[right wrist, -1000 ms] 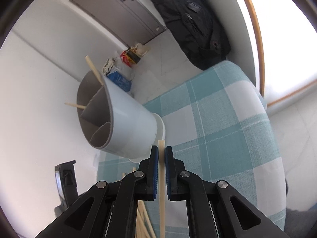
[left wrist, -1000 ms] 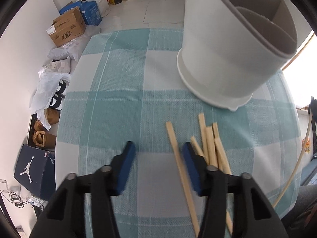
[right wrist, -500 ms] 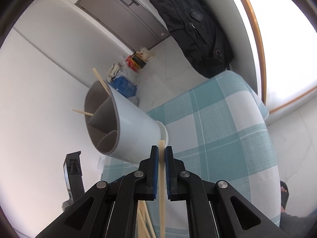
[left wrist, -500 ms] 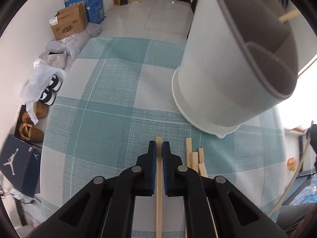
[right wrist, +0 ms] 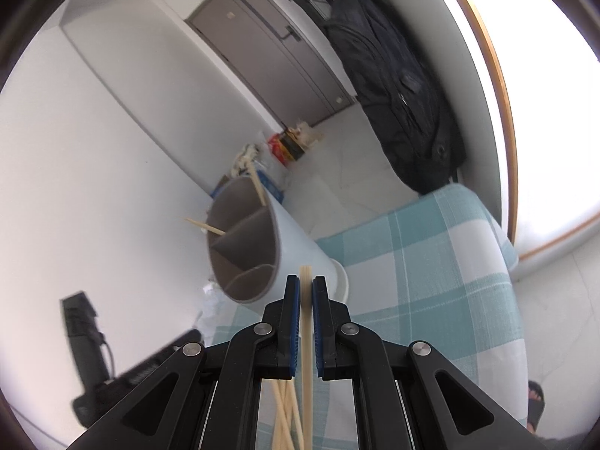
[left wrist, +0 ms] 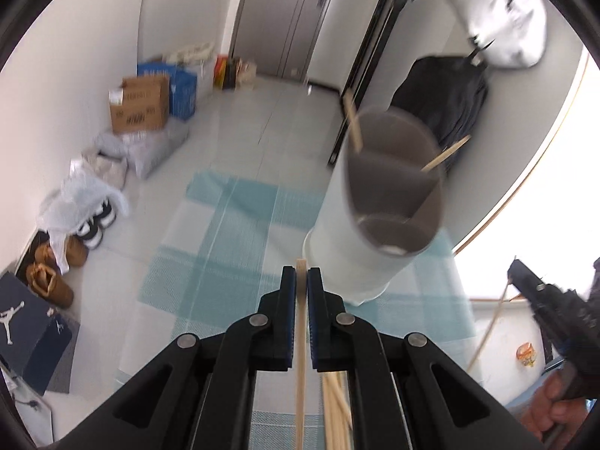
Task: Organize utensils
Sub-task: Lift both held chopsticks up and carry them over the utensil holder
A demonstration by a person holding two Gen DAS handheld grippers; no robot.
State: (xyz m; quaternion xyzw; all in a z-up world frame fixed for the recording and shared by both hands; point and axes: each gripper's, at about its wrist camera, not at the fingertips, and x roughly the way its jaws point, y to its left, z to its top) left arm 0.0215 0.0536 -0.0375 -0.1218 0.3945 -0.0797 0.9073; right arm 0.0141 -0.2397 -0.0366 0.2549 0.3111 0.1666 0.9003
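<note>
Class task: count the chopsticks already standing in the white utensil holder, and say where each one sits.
2. One chopstick leans out over the far rim of the utensil holder; the other chopstick pokes out sideways over the rim. Both seem to share the rear compartment. Shorter ones may be hidden inside.

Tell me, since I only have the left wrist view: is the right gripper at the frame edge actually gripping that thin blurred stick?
Observer: Yes. In the right wrist view the right gripper is shut on a pale wooden chopstick, whose tip pokes just past the pads.
Operator: Is that tip over the holder's mouth?
Observer: Not yet. It shows against the outer wall of the white divided utensil holder, beside the opening.
Operator: Anything else that I am missing?
Observer: A foot in a dark sandal shows at that picture's bottom right corner.
</note>
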